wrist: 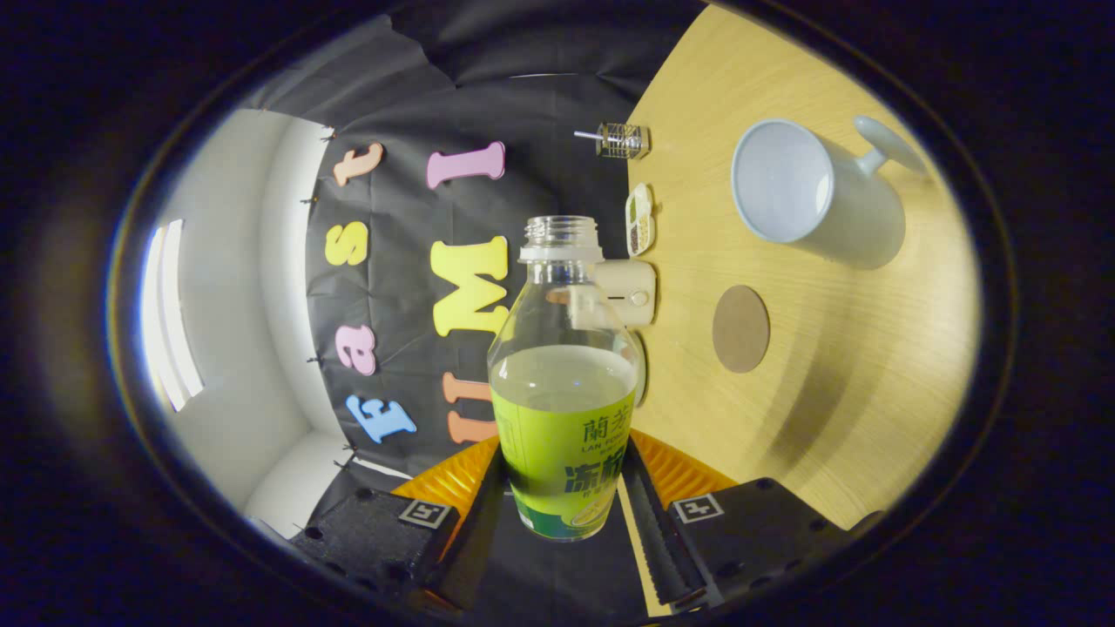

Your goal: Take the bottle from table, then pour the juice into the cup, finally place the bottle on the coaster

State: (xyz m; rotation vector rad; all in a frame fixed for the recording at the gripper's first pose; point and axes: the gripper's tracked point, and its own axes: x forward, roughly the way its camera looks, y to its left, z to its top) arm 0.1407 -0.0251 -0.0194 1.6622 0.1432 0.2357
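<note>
The gripper (564, 501) is rolled onto its side, so the wooden table (836, 418) stands like a wall beside it and the booth's cloth wall lies straight ahead. Its two fingers are closed on the bottle (562, 383), one pressing each side of the labelled lower body, and the bottle is held clear of the table. The bottle is clear plastic with a green label around its lower half; it has no cap, and its open threaded mouth points away from the gripper toward the cloth wall. Its long axis runs straight ahead along the fingers, roughly parallel to the table surface, so the bottle lies sideways relative to the table. Pale yellowish juice fills it to about the top of the label, with the upper shoulder and neck empty. Beyond the fingers, on the table, lies the round brown coaster (740, 328), flat and bare, well apart from the bottle. Farther along the table stands the white cup (810, 193), a mug with its handle on the far side from the bottle; its open mouth faces out from the table and its inside looks empty. Behind the bottle's shoulder, at the table's edge by the wall, sits a small cream box (634, 292), then a small tray with divided contents (640, 218), and farthest a small wire basket (621, 140).
</note>
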